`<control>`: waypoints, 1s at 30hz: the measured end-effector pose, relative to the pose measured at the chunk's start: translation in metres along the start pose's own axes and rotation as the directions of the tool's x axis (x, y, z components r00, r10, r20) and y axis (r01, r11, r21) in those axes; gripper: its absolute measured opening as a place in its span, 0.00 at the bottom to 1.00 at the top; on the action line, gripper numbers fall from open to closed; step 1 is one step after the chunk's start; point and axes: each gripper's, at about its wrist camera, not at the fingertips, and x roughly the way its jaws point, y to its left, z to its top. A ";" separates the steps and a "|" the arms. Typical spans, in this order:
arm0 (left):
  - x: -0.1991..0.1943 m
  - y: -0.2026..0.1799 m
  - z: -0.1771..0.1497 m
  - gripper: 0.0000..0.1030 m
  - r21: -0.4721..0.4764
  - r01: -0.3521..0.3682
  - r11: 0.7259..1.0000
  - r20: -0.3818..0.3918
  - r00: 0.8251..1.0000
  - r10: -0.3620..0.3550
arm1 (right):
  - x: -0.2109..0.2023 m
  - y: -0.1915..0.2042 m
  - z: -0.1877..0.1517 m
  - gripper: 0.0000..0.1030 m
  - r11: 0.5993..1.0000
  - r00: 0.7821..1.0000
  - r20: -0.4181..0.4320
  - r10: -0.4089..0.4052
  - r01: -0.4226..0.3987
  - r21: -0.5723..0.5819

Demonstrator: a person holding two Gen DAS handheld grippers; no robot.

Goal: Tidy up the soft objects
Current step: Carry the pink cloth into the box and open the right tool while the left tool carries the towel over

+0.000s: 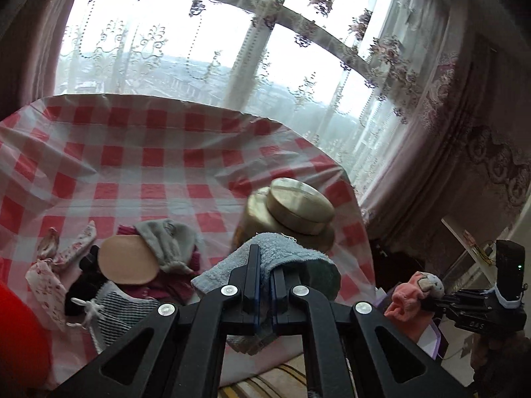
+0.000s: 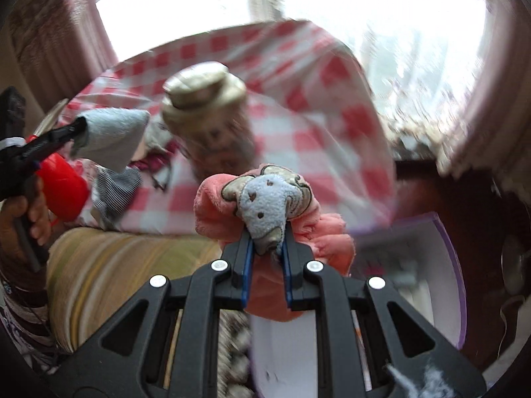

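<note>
Holding two items off the bench: our left gripper [image 1: 265, 265] has its jaws clamped on a light blue towel [image 1: 282, 252], which drapes over the fingertips in front of the lidded jar [image 1: 292, 212]. Our right gripper [image 2: 267, 248] has jaws clamped on a pink cloth with an elephant patch [image 2: 265, 205], hanging over the white box with purple rim [image 2: 444, 265] beside the bench. Remaining soft pile [image 1: 132, 265] (grey, maroon, striped, floral pieces) lies on the red-checked bench cover [image 1: 166, 165], left of the jar. Right view is blurred.
</note>
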 end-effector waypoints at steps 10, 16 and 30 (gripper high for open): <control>0.022 -0.097 -0.039 0.04 0.124 0.144 0.982 -0.138 0.982 -0.127 | 0.020 -0.050 -0.072 0.18 1.000 0.983 -0.185 -0.001 0.005 0.022; 0.028 -0.126 -0.055 0.04 0.173 0.176 0.969 -0.192 0.971 -0.142 | 0.038 -0.069 -0.110 0.18 0.999 0.956 -0.291 0.033 -0.029 0.016; 0.053 -0.176 -0.088 0.04 0.259 0.237 0.936 -0.313 0.938 -0.151 | 0.130 -0.070 -0.171 0.53 0.992 0.783 -0.619 0.058 -0.116 -0.054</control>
